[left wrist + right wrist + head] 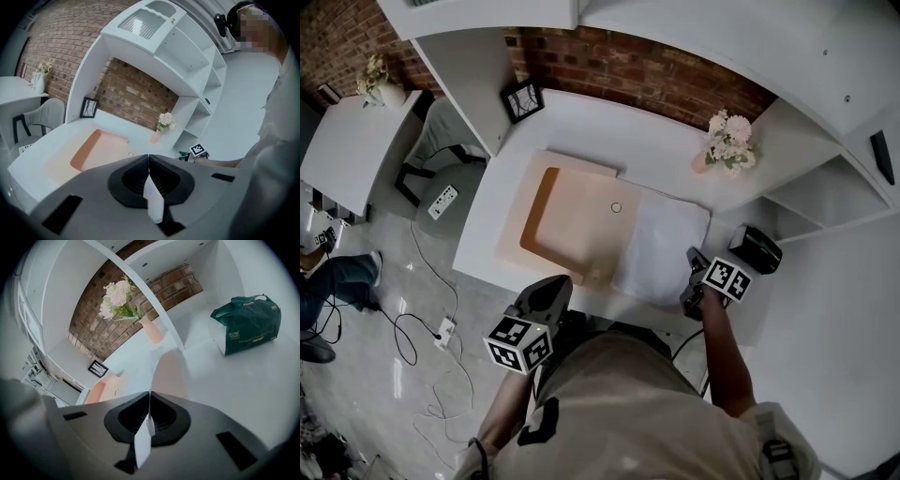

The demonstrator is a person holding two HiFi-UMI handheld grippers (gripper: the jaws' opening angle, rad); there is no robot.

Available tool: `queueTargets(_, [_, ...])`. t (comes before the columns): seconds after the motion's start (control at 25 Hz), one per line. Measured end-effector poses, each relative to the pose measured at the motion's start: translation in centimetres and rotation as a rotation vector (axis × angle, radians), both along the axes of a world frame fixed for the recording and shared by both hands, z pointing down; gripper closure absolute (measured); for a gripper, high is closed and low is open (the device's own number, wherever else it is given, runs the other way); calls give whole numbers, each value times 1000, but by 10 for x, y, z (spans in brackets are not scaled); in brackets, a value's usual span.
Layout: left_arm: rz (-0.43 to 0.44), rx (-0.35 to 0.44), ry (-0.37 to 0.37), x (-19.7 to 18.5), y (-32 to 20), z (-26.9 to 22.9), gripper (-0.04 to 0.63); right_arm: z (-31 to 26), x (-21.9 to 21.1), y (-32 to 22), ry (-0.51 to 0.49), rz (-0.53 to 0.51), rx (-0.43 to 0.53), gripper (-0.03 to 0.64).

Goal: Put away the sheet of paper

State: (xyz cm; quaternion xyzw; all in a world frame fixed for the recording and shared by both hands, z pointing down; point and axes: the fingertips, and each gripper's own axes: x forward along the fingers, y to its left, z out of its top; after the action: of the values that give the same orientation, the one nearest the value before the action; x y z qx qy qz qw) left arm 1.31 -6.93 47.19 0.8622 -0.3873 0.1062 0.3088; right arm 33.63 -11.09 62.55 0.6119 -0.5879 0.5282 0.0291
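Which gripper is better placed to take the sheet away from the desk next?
Right. The right gripper appears shut on the sheet at its near corner; the left gripper, jaws shut, is apart, by the mat.

White desk (609, 131), peach mat (567, 220), paper sheet (661, 246), flower vase (702, 162)

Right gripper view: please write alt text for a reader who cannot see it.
The right gripper is shut on the near edge of a pale sheet of paper on a white desk. Behind stand a pink vase of flowers and a brick wall; a green tissue pack sits at right.
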Motion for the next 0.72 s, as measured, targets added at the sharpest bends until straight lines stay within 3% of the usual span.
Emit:
queueTargets(0.48, [5,9,9,-1,-3,-3,577,-5,-7,-4,3,-16,-1,589])
queueTargets(0.72, [1,9,13,-4,0,-4,577,-12,-18,-8,-48,0,17,589])
